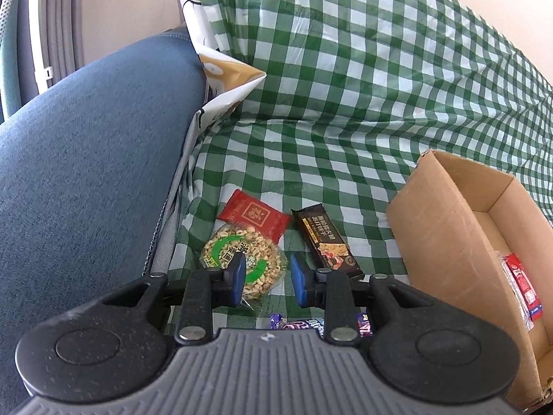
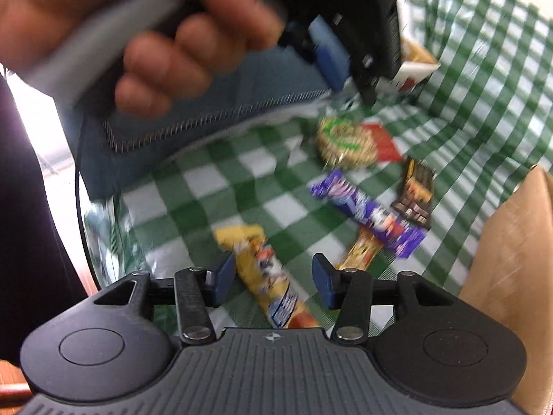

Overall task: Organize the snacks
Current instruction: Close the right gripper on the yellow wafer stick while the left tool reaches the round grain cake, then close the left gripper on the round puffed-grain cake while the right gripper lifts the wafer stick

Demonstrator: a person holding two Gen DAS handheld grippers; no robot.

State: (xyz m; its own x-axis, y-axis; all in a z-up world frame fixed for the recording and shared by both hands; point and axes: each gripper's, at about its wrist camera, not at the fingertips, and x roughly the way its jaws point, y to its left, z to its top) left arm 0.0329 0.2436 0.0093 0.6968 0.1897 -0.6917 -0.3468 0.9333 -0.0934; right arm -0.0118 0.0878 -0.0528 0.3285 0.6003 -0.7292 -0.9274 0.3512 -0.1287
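Snacks lie on a green checked cloth [image 1: 345, 86]. In the left wrist view my left gripper [image 1: 268, 278] is open and empty above a round peanut pack [image 1: 242, 263], with a red packet [image 1: 254, 216] and a dark brown bar [image 1: 326, 242] just beyond. A purple bar [image 1: 300, 325] peeks out under it. In the blurred right wrist view my right gripper [image 2: 271, 282] is open over a yellow bar [image 2: 268, 276]. The purple bar [image 2: 366, 212], the brown bar [image 2: 416, 190] and the peanut pack [image 2: 345, 141] lie ahead. The left gripper [image 2: 328, 55] hangs above them.
An open cardboard box [image 1: 446, 221] stands at the right, with a red and white packet [image 1: 522, 290] inside; its wall shows in the right wrist view [image 2: 511, 242]. A blue sofa arm [image 1: 86, 155] rises at the left. A white and tan bag [image 1: 221, 72] leans behind.
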